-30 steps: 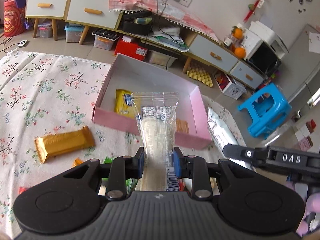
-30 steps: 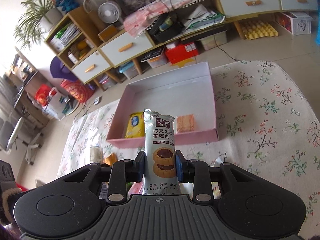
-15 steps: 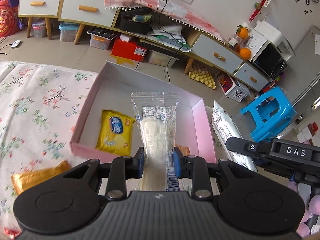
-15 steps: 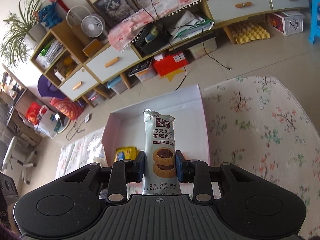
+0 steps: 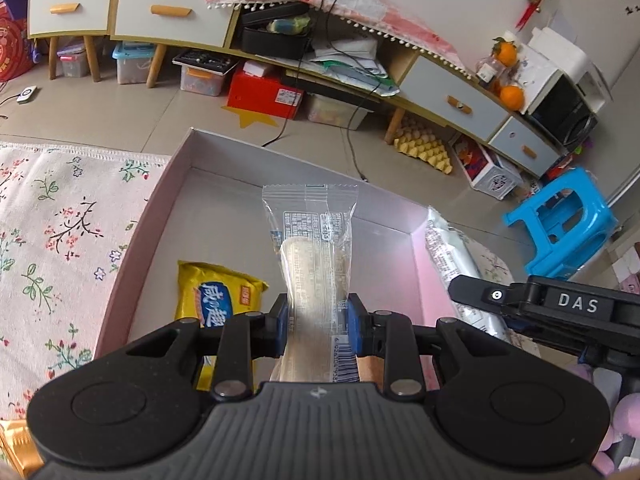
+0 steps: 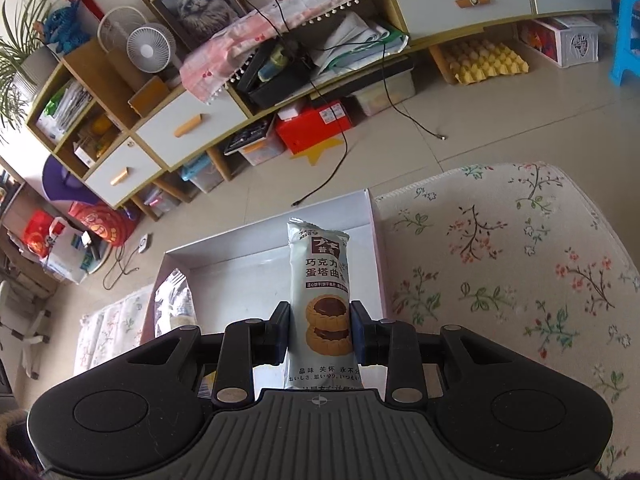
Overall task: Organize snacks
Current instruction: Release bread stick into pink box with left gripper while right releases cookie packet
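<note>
My left gripper (image 5: 318, 326) is shut on a clear-wrapped pale biscuit pack (image 5: 310, 248) and holds it over the pink box (image 5: 140, 236). A yellow snack packet (image 5: 218, 298) lies in the box at the left. My right gripper (image 6: 319, 328) is shut on a grey chocolate tart cookie pack (image 6: 322, 280), over the box's right side (image 6: 378, 264). The right gripper's black body (image 5: 560, 306) and its pack (image 5: 448, 248) show in the left wrist view. The left gripper's clear pack (image 6: 174, 304) shows in the right wrist view.
The box sits on a floral tablecloth (image 5: 52, 220) (image 6: 500, 264). A gold-wrapped snack (image 5: 16, 454) lies at the bottom left corner. Beyond the table edge are floor, a low cabinet (image 5: 168, 12) and a blue stool (image 5: 560, 224).
Both grippers have moved forward over the pink box with their packs still held. The box now fills more of each view, and the gold snack has slid to the frame's corner.
</note>
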Action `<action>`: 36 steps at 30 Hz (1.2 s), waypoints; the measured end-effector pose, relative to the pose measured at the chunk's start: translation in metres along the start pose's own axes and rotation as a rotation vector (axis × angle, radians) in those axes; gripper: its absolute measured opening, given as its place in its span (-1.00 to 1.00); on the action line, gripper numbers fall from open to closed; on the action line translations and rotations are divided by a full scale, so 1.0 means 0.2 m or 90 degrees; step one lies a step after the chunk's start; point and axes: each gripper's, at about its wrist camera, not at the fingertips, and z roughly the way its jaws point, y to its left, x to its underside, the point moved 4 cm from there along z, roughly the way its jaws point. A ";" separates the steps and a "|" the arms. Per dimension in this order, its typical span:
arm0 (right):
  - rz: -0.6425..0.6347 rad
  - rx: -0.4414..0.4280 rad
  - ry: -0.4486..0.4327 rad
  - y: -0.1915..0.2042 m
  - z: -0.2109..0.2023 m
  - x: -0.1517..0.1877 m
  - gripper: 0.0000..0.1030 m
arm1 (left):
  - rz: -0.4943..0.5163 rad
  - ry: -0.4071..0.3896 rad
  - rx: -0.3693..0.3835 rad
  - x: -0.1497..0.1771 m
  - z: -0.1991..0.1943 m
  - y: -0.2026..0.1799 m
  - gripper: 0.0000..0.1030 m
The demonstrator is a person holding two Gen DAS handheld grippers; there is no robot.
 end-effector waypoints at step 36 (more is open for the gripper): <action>0.025 -0.021 -0.015 0.03 -0.28 0.03 0.50 | 0.090 -0.028 -0.027 0.06 -0.18 -0.10 0.64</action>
